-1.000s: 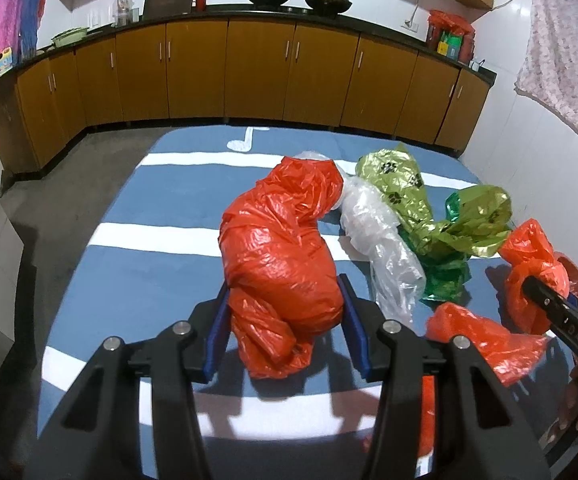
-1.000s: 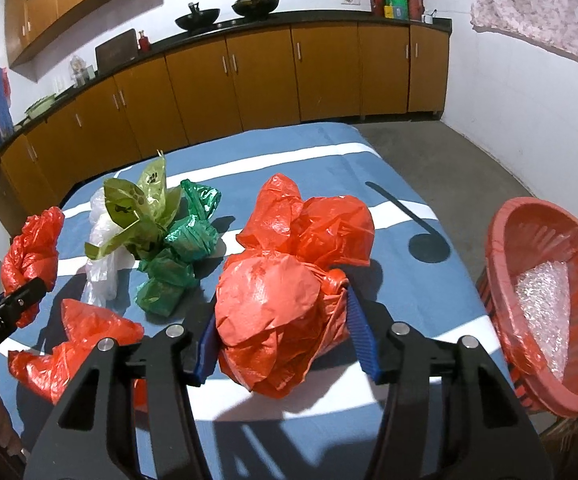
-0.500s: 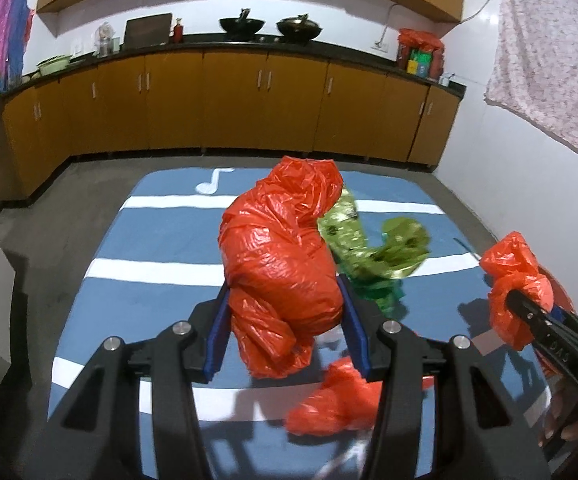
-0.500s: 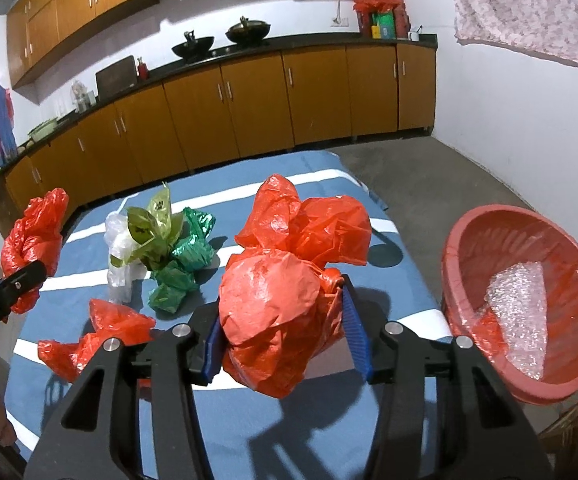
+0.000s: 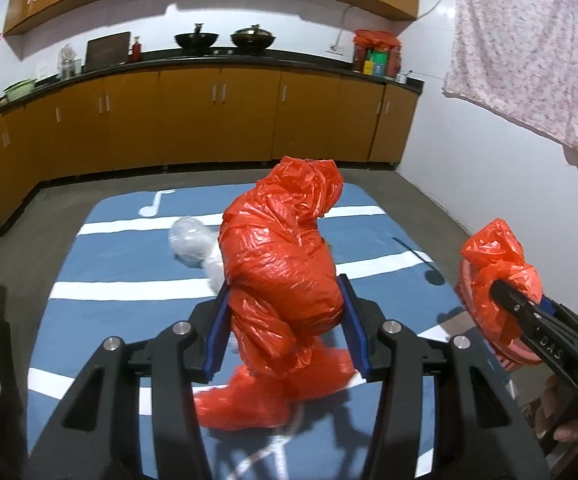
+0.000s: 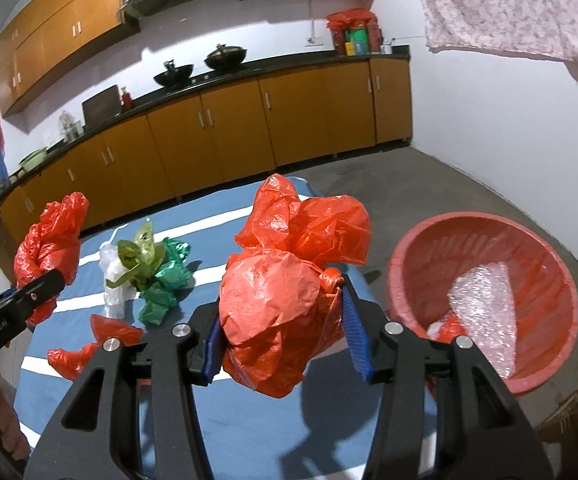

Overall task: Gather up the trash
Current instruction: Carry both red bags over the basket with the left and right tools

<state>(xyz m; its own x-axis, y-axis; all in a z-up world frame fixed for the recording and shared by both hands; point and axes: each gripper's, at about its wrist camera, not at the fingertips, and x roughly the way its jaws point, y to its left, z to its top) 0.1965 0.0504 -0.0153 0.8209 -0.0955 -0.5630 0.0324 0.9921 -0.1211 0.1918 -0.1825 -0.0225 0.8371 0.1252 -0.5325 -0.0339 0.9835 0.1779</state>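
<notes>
Trash here is mostly crumpled plastic bags, and two of them are already up off the table. The right gripper (image 6: 285,332) is clamped on a puffy red bag (image 6: 289,300), blue pads squeezing its waist, the knotted top flaring up past the jaws; its jaws have just been closing a touch with that bag between them. The left gripper (image 5: 285,332) is clamped on a longer red bag (image 5: 281,264) that stands tall and lumpy, its long axis running up and away from the jaws.

The bit that matters: the red basket (image 6: 561,280) sits on the floor off the right edge of the table, down and to the right of the right gripper, so I'd say the right hand is clearly nearer and goes first. From the left camera the basket is mostly hidden behind the right gripper's bag, well over to the right, so that arm has to cross over. Some bubble wrap (image 6: 485,304) and a scrap of red are already lying in the basket.

Left on the blue striped table (image 6: 217,216): a green bag bundle (image 6: 161,284) with an olive one on top, a clear bag (image 6: 113,276) touching it, and another flat red bag (image 6: 89,348) near the front edge. Thin plastic, so it'll probably cling to the pads a bit on release.
</notes>
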